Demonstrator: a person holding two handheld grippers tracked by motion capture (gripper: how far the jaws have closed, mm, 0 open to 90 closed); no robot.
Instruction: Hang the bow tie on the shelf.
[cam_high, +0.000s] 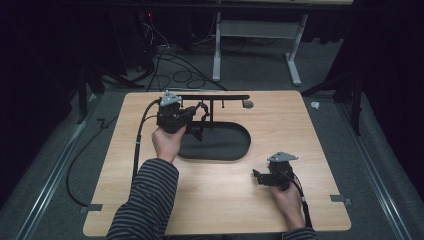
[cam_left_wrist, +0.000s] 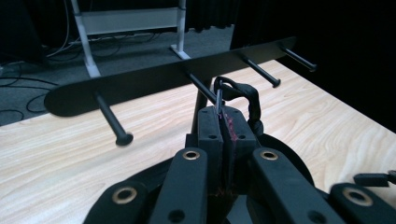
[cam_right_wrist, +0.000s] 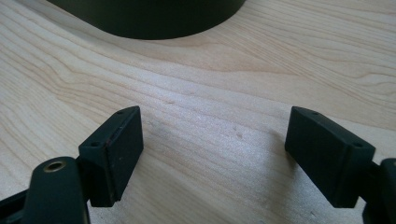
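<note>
High view: I stand at a light wooden table with a gripper in each hand. My left gripper is raised over the far left part of the black oval base of a rack, close to its upright post. My left hand grips the tool from below, my striped sleeve runs toward the bottom edge, and the cable trails down the table's left side. My right gripper rests low on the near right part of the table, well apart from the rack, jaws pointing toward the base; my right hand holds it from behind.

Left gripper view: my jaws are pressed together on a thin dark loop — a small black strap or cord that arches up from between the pads and curves down on the right. The loop sits just in front of the middle peg of the rack's horizontal bar; I cannot tell whether it touches that peg. Other pegs stick out toward me along the bar, each ending in a rounded tip.

Right gripper view: my jaws stand wide apart with bare wood grain between them — nothing held. The curved edge of the black base lies ahead at the top.
</note>
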